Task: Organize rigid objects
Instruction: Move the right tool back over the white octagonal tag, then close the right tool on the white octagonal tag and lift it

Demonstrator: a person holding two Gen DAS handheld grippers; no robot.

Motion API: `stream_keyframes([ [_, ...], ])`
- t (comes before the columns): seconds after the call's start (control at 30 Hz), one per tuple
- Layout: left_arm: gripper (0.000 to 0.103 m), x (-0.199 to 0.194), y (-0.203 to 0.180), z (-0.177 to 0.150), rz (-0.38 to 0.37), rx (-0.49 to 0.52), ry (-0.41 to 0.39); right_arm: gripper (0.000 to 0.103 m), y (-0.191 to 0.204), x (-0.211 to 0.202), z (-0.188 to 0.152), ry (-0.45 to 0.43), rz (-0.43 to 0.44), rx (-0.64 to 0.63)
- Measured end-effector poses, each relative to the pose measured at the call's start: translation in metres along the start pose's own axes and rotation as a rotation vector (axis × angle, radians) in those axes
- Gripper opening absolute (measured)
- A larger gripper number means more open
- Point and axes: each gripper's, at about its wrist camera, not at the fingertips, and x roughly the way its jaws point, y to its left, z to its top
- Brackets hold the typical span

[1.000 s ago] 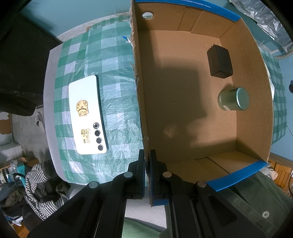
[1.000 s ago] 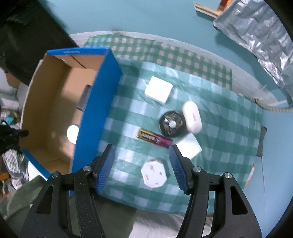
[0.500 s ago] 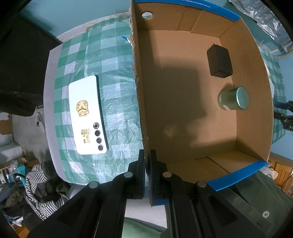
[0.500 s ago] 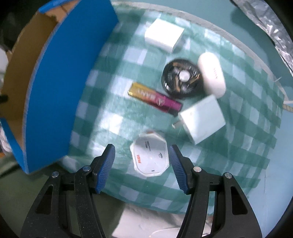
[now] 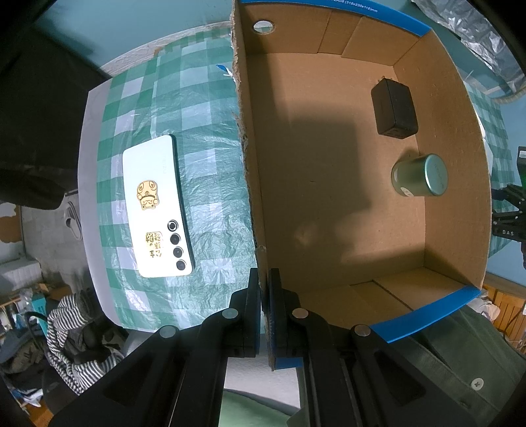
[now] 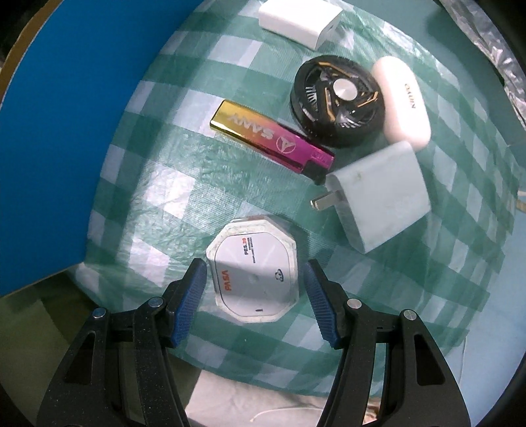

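Note:
My left gripper (image 5: 265, 279) is shut on the near left wall of the cardboard box (image 5: 251, 184). Inside the box lie a black charger block (image 5: 394, 110) and a green tin (image 5: 420, 175). My right gripper (image 6: 254, 280) points down with its blue pads on either side of a white octagonal case (image 6: 254, 271); a small gap shows on each side, so it is open. Behind it lie a gold-to-pink lighter (image 6: 271, 141), a pale wall plug (image 6: 381, 197), a black round fan (image 6: 338, 100), a white earbud case (image 6: 402, 100) and a white adapter (image 6: 299, 21).
A white phone (image 5: 154, 205) lies face down on the green checked cloth (image 5: 203, 108) left of the box. The box's blue outer wall (image 6: 59, 131) stands left of the right gripper. Striped clothing (image 5: 75, 335) lies below the table edge; silver foil (image 6: 486, 42) at far right.
The right gripper has come down over the table until its pads straddle the octagonal case; its opening is unchanged. The left gripper and box have not moved.

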Motion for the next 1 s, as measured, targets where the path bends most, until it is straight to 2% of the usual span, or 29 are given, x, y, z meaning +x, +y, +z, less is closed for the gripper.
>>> stream_keyframes([
  [0.23, 0.004, 0.0, 0.0, 0.0, 0.001, 0.003, -0.001, 0.061, -0.003, 0.009, 0.001, -0.013, -0.007, -0.003],
  [0.33, 0.004, 0.0, 0.0, -0.001, 0.001, 0.003, -0.001, 0.056, 0.0, 0.014, 0.001, -0.027, -0.017, -0.003],
  [0.57, 0.004, 0.002, 0.001, -0.002, 0.0, 0.004, 0.002, 0.055, 0.002, 0.013, 0.001, -0.021, -0.009, 0.015],
  [1.0, 0.004, 0.002, 0.0, -0.002, 0.001, 0.006, 0.006, 0.053, 0.01, -0.029, 0.023, -0.091, 0.04, 0.025],
])
